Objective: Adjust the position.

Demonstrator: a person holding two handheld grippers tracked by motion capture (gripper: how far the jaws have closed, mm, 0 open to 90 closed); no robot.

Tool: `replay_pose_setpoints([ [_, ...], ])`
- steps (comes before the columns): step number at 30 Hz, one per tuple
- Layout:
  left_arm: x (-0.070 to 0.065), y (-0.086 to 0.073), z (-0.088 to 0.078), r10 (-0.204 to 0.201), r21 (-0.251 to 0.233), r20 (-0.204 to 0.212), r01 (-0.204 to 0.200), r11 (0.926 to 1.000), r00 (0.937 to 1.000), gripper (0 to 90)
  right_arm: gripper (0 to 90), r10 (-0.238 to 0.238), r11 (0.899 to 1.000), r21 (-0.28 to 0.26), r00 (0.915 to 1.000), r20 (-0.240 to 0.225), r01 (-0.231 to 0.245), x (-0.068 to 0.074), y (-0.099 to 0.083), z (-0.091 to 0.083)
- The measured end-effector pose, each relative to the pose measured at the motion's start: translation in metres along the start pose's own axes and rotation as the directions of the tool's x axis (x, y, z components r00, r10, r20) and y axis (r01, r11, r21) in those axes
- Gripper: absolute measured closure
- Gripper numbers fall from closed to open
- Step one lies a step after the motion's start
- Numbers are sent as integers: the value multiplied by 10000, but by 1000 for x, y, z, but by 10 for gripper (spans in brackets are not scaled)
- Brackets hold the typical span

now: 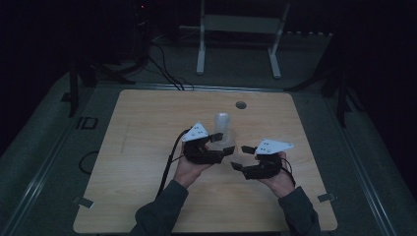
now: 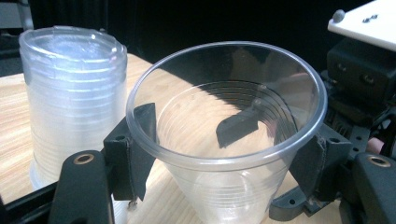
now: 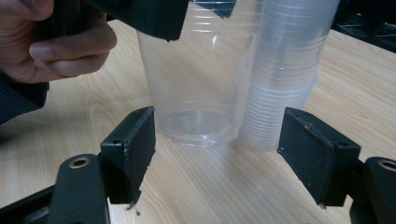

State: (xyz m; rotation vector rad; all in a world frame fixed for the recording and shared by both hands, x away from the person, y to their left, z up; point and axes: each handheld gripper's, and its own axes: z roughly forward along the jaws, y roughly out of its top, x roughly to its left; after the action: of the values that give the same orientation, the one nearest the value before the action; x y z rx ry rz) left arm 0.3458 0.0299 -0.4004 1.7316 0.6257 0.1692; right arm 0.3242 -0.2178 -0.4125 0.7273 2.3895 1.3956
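A person at a wooden counter (image 1: 147,147) works two hand-held tongs around a clear plastic cup (image 2: 224,140). No brand, label or readable writing can be made out on the cups or tools. The left tongs (image 2: 224,154) clamp the cup just under its rim, pads pressed to either side of the wall, the cup upright and lifted just clear of the counter beside a stack of clear cups (image 2: 70,98). The high view places the cup (image 1: 225,140) at mid-counter, in front of the stack (image 1: 222,123), with the right tongs (image 1: 242,158) just beside it. The right gripper view looks in low, showing the cup's base (image 3: 196,130) beyond the right tongs (image 3: 215,149), whose jaws stand apart on either side and touch nothing, and a hand (image 3: 56,42) on the left tool.
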Motion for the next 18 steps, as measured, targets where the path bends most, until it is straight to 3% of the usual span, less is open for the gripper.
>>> replay_pose_setpoints([
  [7, -4, 1, 1, 639, 593, -49, -635, 9962, 9979, 304, 273, 40, 10000, 61, 9997, -239, -39, 2, -3, 9],
  [18, -12, -1, 6, 1270, 1123, -32, -1259, 9857, 9919, 302, 314, 105, 9999, 124, 9987, -504, -99, 8, -6, 19],
])
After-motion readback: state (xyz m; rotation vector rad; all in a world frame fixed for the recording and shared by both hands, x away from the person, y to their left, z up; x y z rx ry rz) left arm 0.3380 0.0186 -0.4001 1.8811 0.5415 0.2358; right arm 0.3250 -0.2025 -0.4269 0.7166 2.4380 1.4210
